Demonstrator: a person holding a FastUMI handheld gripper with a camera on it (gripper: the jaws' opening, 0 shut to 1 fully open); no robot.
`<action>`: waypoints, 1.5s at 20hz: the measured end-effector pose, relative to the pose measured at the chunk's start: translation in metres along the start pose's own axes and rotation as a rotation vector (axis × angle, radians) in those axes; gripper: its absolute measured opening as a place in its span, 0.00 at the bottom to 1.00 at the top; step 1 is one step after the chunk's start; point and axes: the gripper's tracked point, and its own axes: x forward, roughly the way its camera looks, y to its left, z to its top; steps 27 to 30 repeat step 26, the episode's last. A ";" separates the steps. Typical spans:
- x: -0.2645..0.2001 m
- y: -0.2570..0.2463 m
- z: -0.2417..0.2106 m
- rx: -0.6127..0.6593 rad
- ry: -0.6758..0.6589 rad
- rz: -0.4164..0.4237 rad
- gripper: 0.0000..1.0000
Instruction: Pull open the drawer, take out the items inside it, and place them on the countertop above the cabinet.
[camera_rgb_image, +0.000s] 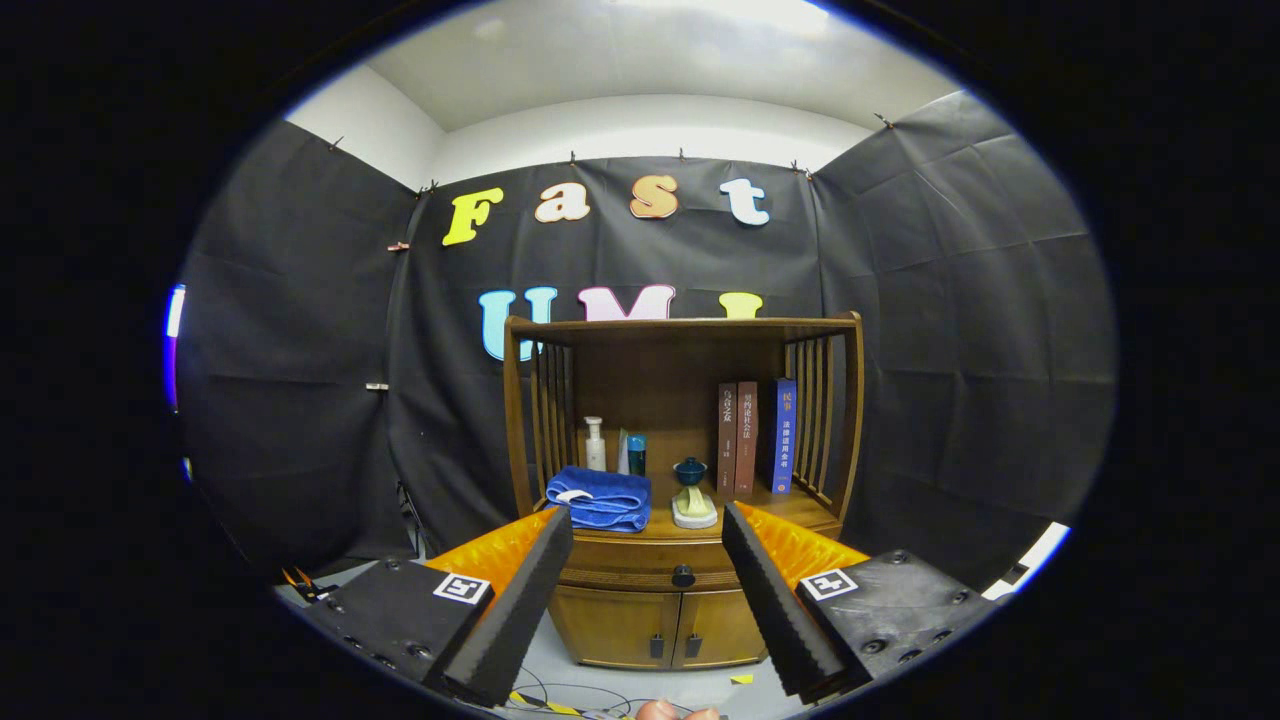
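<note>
The brown wooden cabinet (680, 480) with slatted sides stands against the black cloth wall (300, 380), well beyond the fingers, and its lower corners are hidden behind them. The shallow wooden drawer (640, 577) with a small dark round knob (683, 576) sits shut under the countertop (790, 508), so whatever lies inside it cannot be seen; both ends of the drawer front are cut off by the fingers. Below it, two cupboard doors (655, 625) with small dark pulls show only in the gap between the fingers. On the countertop a folded blue towel (600, 498) lies at the left, with a white pump bottle (595, 445) and a teal canister (636, 454) behind it; a small object next to the canister is too indistinct to name. Near the middle a dark blue lidded cup (690, 471) rests on a pale stand (694, 510) whose make is hard to tell. Three upright books (755, 437), two brown and one blue, lean at the right. The gripper (647, 600) is held wide open, its two fingers (520, 610) spread apart, gripping nothing and touching nothing, with the knob seen in the space between them but far ahead. A person's fingertips (678, 711) are just visible beneath the gripper, mostly cut off, above some wires (560, 695) on the pale floor.
</note>
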 end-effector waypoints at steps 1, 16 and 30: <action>0.000 0.001 0.000 0.001 0.000 0.000 0.97; -0.001 0.009 -0.005 0.026 0.015 0.029 0.97; -0.004 0.013 -0.001 0.013 0.010 0.034 0.97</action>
